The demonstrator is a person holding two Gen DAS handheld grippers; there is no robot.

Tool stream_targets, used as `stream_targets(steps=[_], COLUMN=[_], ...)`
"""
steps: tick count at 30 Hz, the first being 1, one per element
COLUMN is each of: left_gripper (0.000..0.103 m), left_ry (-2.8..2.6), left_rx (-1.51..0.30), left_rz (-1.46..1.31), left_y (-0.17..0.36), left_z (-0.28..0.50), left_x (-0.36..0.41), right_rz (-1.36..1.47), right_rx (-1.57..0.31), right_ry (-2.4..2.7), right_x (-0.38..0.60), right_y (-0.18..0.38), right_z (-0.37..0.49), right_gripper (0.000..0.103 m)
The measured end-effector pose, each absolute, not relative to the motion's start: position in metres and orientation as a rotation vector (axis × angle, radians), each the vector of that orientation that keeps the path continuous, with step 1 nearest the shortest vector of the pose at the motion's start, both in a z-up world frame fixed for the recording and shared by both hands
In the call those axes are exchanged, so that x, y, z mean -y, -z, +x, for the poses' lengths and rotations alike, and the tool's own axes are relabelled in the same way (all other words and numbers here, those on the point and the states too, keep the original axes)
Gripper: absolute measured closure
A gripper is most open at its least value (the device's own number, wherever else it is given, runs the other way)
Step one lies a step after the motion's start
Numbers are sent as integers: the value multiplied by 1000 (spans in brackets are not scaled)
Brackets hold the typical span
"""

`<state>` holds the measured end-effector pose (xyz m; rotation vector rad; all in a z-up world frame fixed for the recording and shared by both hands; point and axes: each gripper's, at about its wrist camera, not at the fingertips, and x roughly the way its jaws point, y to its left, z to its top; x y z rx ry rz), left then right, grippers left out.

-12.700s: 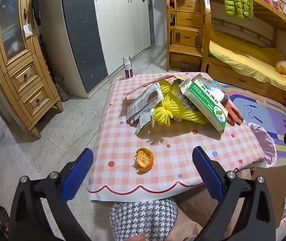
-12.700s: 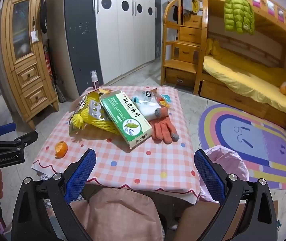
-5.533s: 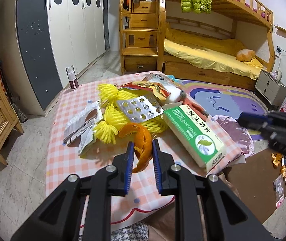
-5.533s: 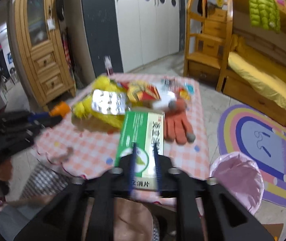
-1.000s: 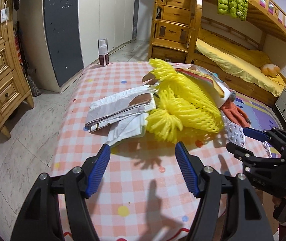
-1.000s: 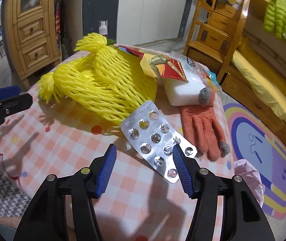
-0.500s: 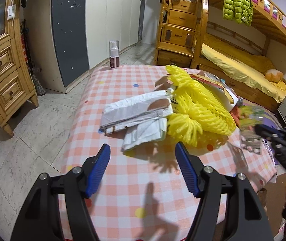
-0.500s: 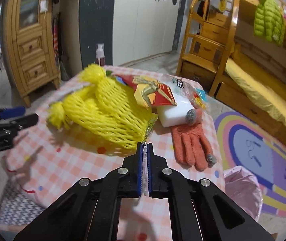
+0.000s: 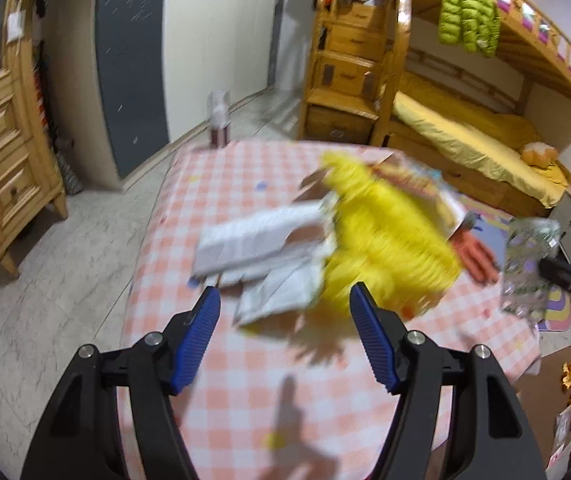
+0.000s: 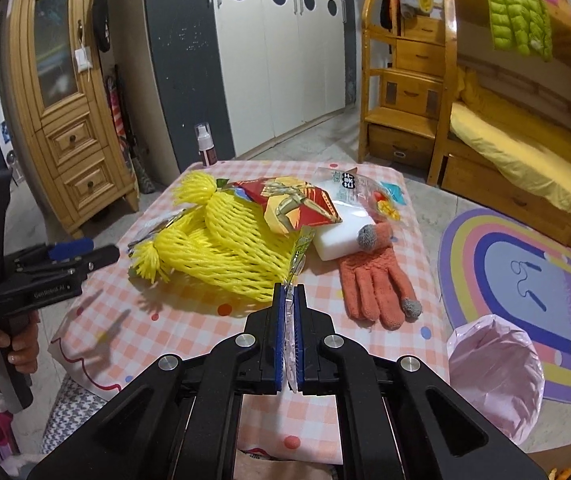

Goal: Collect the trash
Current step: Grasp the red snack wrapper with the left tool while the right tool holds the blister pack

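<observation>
The right gripper point(image 10: 289, 300) has its jaws pinched nearly together on a pill blister sheet point(image 10: 295, 256), gripped by one end so that its long axis runs forward and up out of the jaws, edge-on to the right wrist camera; in the left wrist view the same sheet point(image 9: 527, 268) shows broadside, hanging in the air off the right-hand edge of the surface point(image 10: 189, 328). What the coming move seems to turn on is where the pink-lined trash bin point(image 10: 497, 376) lies from that sheet: it stands on the floor just beside the near right corner of the surface, below and to the right of the closed jaws, so the right hand is plainly the nearer one and would likely swing right and down before letting go. With the sheet held by an end, it should drop lengthwise into the bag, provided its free end is over the opening. The left gripper point(image 9: 285, 336) hovers with its jaws wide and nothing between them, aimed at the blurred heap ahead: white paper wrappers point(image 9: 261, 248) straight in front and yellow foam netting point(image 9: 381, 240) a little to the right. A snack bag point(image 10: 297, 204), a white block point(image 10: 343, 232) and an orange glove point(image 10: 373, 284) lie further right on the surface, nearer the right hand.
</observation>
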<state>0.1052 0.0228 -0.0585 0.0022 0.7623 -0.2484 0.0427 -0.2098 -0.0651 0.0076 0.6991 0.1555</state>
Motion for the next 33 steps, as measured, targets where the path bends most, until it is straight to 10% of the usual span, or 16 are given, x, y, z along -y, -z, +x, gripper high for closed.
stream_targets(steps=[16,33], left_gripper=[39,78], left_ry=[493,467], left_rx=[-765,-929], left_rz=[85,-101], left_y=[54,80], left_z=[137,194], left_x=[109,130], right_rz=[67,88], right_rx=[-661,-693], right_ry=[-31,-36], right_x=[271,295], right_y=[60,78], right_z=[45,44], right_gripper=[99,99])
